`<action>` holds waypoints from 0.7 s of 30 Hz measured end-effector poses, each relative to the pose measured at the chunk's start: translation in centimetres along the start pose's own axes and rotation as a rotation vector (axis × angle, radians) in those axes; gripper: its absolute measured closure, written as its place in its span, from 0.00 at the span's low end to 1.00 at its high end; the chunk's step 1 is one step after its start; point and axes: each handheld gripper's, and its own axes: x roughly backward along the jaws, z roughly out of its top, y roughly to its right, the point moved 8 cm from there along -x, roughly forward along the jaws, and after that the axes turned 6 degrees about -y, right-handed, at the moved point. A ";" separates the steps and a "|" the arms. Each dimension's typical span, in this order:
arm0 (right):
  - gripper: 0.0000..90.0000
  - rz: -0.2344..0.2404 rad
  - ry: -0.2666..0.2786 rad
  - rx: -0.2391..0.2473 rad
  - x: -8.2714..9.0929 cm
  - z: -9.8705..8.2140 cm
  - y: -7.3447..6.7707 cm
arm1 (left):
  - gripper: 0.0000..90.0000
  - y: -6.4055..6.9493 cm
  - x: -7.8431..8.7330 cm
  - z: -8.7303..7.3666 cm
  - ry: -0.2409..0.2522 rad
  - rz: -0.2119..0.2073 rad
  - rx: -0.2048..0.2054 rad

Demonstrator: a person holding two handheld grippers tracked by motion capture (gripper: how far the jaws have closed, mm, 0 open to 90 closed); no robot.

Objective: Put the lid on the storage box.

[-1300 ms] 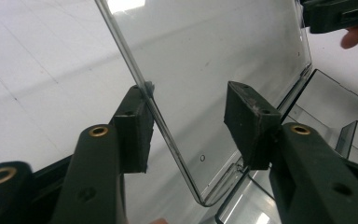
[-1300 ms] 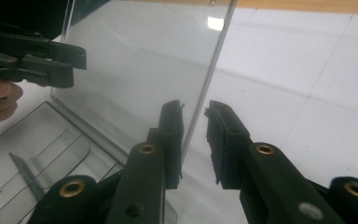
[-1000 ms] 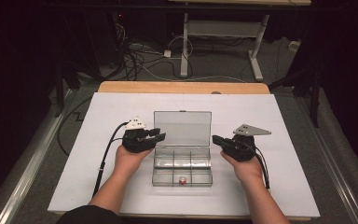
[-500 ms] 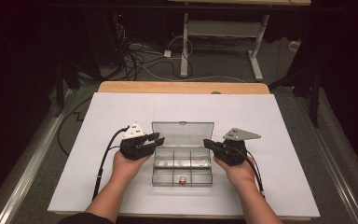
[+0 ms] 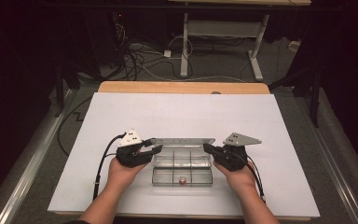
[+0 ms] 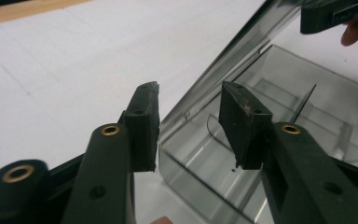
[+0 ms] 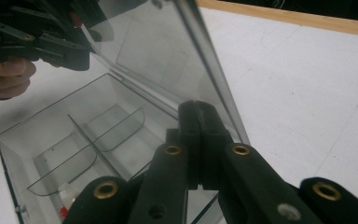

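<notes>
Clear plastic makes up the box point(image 5: 182, 170), which sits on the white table point(image 5: 182, 116) between the two grippers. Its lid point(image 5: 182, 140) stands up along the far side. The left gripper point(image 5: 154, 148) is at the box's left end; its jaws have just been opening, and the box's corner sits in the gap without touching the pads. The right gripper point(image 5: 206, 147) is at the right end, its jaws pressed together just beside the lid's edge. One small red thing point(image 5: 182, 178) lies in a front compartment.
</notes>
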 end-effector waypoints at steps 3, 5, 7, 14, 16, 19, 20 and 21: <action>1.00 0.000 -0.004 0.003 0.1 -0.3 -0.2 | 0.59 0.1 0.6 -1.3 -0.030 0.003 0.017; 1.00 0.003 -0.002 0.004 0.2 -0.5 -0.4 | 0.59 0.3 1.2 -2.0 -0.028 -0.002 0.022; 1.00 0.005 -0.002 0.007 0.3 -0.7 -0.5 | 0.61 0.6 1.8 -2.5 -0.023 -0.010 0.031; 1.00 0.004 -0.002 0.024 1.2 -1.4 -1.3 | 0.95 2.9 2.0 -2.9 -0.008 -0.118 0.060; 1.00 0.006 -0.001 0.028 1.4 -1.6 -1.4 | 0.97 3.2 1.9 -2.7 0.000 -0.124 0.048; 1.00 0.000 -0.004 0.036 1.6 -2.2 -1.6 | 0.98 3.6 1.8 -2.6 0.006 -0.136 0.035; 1.00 -0.001 -0.006 0.038 1.7 -2.4 -1.7 | 0.98 3.7 1.8 -2.7 0.005 -0.133 0.031; 1.00 -0.002 -0.009 0.039 1.7 -2.7 -1.7 | 0.98 3.7 1.7 -2.7 0.004 -0.131 0.032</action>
